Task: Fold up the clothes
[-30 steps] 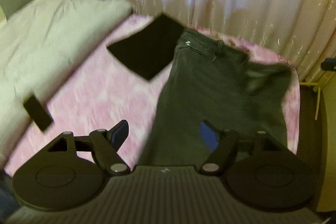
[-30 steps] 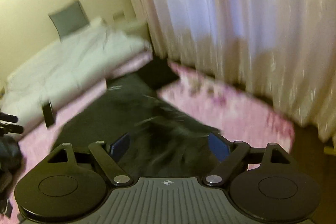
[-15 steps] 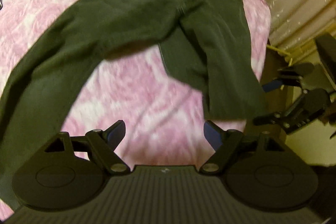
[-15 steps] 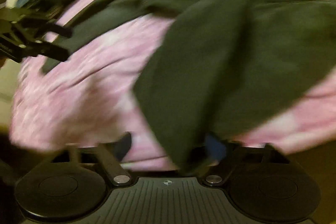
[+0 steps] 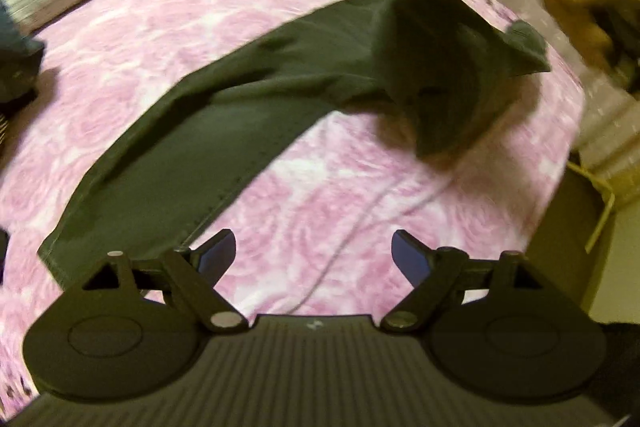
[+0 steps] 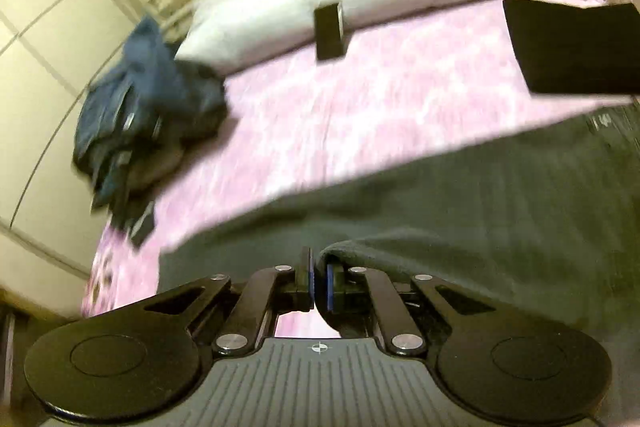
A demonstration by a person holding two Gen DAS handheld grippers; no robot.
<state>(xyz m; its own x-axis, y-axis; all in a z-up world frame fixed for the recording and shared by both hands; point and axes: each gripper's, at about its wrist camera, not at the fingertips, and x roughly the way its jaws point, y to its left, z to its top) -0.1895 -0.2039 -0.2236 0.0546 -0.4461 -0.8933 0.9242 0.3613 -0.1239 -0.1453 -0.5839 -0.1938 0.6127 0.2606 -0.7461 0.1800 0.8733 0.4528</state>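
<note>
Trousers (image 5: pixel 224 115) diagonal, hem near left tongs (image 5: pixel 314 257)

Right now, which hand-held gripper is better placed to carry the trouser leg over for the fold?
The right hand-held gripper: it is shut on the dark trousers. The left one hangs open, empty.

Dim warm indoor light; motion blur; fisheye-bent edges.

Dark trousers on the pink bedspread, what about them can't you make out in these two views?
- Left wrist view: the far leg of the dark trousers is lifted and motion-blurred; what holds it is a blur at the top right.
- Right wrist view: the right gripper hides the pinched edge; the waistband runs off the right edge.
</note>
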